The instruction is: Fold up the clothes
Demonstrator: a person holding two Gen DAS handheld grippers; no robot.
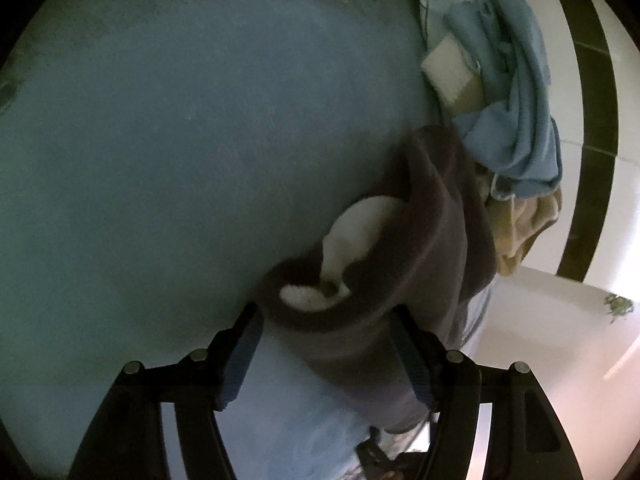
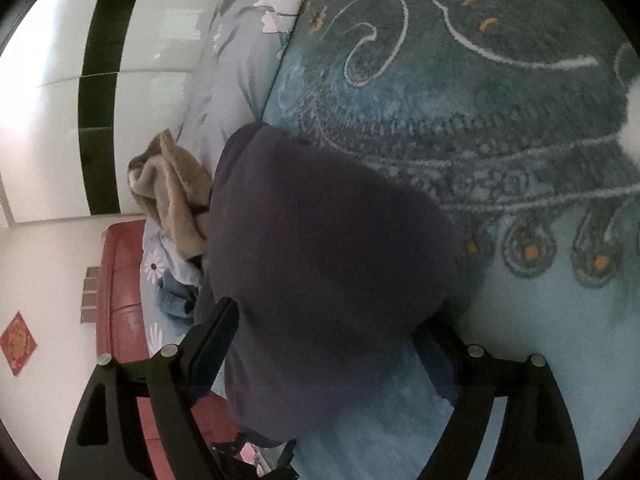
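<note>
A: Where's the garment right now?

B: The dark grey garment (image 1: pixel 432 248) lies bunched on the blue patterned blanket (image 2: pixel 500 168), near the bed's edge, with a white lining (image 1: pixel 352 240) showing inside a rolled opening. Part of it sits between the jaws of both claws.

A: Are they clamped on it?

B: The left gripper (image 1: pixel 324 344) stands apart, cloth lying between the fingers with a gap at the one on the left of the picture; nothing is pinched. The right gripper (image 2: pixel 332 340) is spread wide too, the dark bulk filling the space between its fingers. I read it as unclamped, though the far finger is half buried in fabric.

A: What could go wrong?

B: My guess: the heap is thick and rolled, so closing now may catch several layers at once and drag the whole bundle instead of one edge. It also sits close to the mattress edge, so a tug that way could slide it off. The blue cloth (image 1: pixel 516 92) and tan cloth (image 2: pixel 176 192) lie just beside it and could get snagged.

A: And the room?

B: A soft bed under a floral sheet (image 2: pixel 240 52), white wall with a dark stripe (image 2: pixel 100 92), a red headboard (image 2: pixel 120 292) and a red wall ornament (image 2: pixel 18 344)
</note>
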